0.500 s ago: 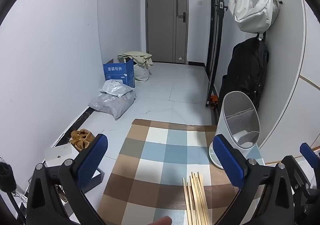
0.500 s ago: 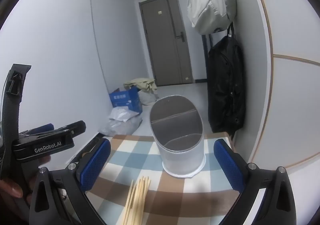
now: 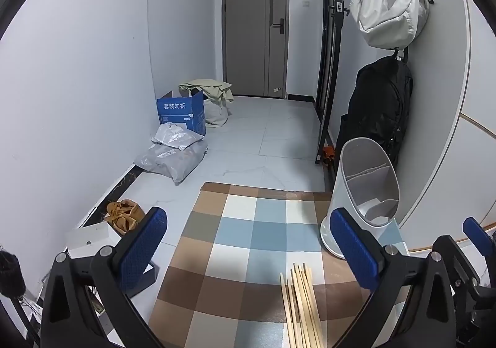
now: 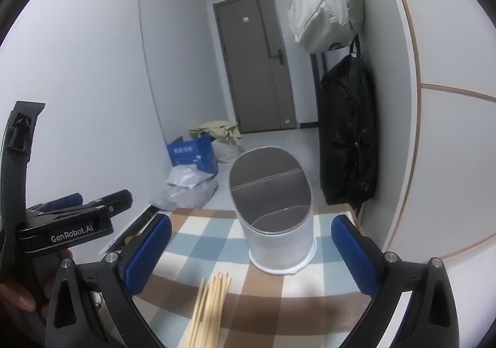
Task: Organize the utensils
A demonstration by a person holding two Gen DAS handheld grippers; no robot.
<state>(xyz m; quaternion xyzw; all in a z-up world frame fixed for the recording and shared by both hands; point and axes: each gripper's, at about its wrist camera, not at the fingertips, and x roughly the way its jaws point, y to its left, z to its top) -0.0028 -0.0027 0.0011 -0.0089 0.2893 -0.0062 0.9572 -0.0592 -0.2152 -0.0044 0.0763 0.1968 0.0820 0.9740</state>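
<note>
While both tools hang spread and empty over the table, I read this as the start: my left gripper (image 3: 248, 248) and right gripper (image 4: 251, 252) frame the work without touching it. A bundle of thin, pale wooden chopsticks (image 4: 209, 307) lies loose on the checked tablecloth (image 3: 235, 224), tips towards the holder (image 4: 276, 221), presumably for an easy pinch. That white oval holder, smooth-walled and divided inside, stands just beyond them near the wall.
</note>
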